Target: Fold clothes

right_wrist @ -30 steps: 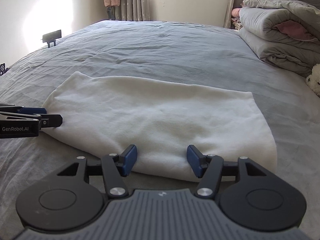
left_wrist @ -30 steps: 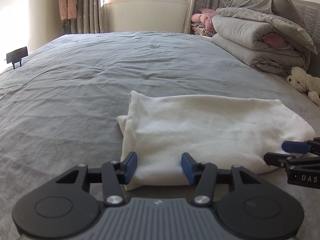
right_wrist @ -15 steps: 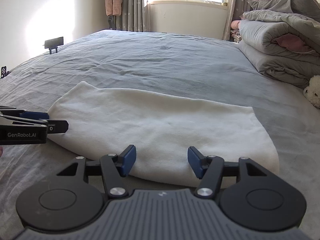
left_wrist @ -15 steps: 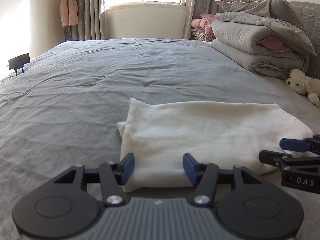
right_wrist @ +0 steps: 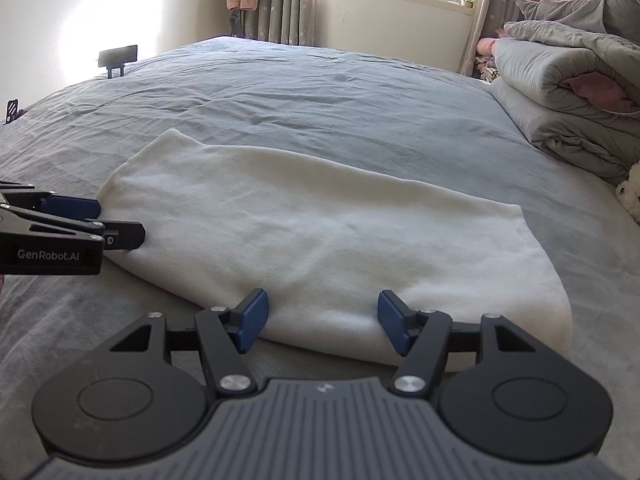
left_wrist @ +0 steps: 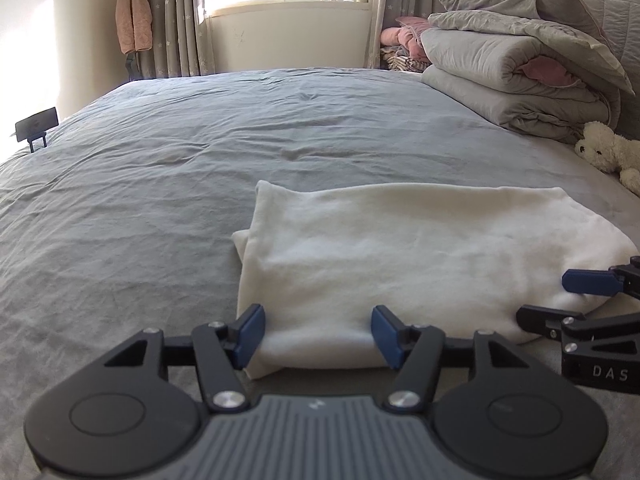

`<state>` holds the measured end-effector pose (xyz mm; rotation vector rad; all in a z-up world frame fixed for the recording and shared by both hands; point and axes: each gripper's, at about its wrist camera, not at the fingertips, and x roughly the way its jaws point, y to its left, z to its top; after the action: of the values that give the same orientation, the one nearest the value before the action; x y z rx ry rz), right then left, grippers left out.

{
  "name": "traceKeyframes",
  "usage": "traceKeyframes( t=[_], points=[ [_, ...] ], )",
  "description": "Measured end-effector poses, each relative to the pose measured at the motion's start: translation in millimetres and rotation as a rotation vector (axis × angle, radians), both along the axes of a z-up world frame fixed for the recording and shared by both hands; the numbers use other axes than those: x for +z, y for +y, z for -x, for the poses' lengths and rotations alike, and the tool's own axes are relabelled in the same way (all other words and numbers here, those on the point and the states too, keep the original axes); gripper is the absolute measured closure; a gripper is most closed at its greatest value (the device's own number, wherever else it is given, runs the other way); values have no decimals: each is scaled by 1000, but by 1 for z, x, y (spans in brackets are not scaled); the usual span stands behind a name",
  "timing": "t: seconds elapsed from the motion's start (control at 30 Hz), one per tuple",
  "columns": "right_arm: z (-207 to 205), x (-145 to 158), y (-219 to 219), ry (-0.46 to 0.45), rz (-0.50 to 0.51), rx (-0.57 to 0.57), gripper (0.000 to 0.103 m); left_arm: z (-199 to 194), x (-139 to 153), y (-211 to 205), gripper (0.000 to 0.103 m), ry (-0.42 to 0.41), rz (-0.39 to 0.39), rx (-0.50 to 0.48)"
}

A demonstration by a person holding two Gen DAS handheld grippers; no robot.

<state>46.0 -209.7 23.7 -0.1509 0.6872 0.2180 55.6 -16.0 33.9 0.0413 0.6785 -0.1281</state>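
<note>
The left hand-held gripper (left_wrist: 318, 334) sits wide open at the near-left edge of the folded white garment (left_wrist: 420, 256) on the bed (left_wrist: 160, 184); only its view shows the whole plush toy (left_wrist: 610, 152) – the right hand-held gripper (right_wrist: 320, 322) gapes at the near-right edge.

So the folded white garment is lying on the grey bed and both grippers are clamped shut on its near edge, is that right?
Not quite. The folded white fleece garment does lie on the grey bedsheet, but the left gripper and right gripper are open at its near edge, as both wrist views show.
</note>
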Motion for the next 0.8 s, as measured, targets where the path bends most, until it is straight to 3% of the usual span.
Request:
traceKeyframes(
  t=[0.17,0.27,0.33,0.47,0.8],
  points=[
    [-2,8,-28,46,-72,-22,38,-1,9,7,46,-4,27,2],
    [-1,14,-36,57,-101,-42,39,0,14,9,41,-51,-31,48],
    [0,17,-43,68,-143,-63,39,-5,14,16,41,-33,-15,56],
    [-3,15,-56,92,-147,-94,39,-18,-3,36,37,114,127,131],
    [-5,15,-79,137,-160,-135,41,-18,-4,39,36,130,148,130]
  ],
)
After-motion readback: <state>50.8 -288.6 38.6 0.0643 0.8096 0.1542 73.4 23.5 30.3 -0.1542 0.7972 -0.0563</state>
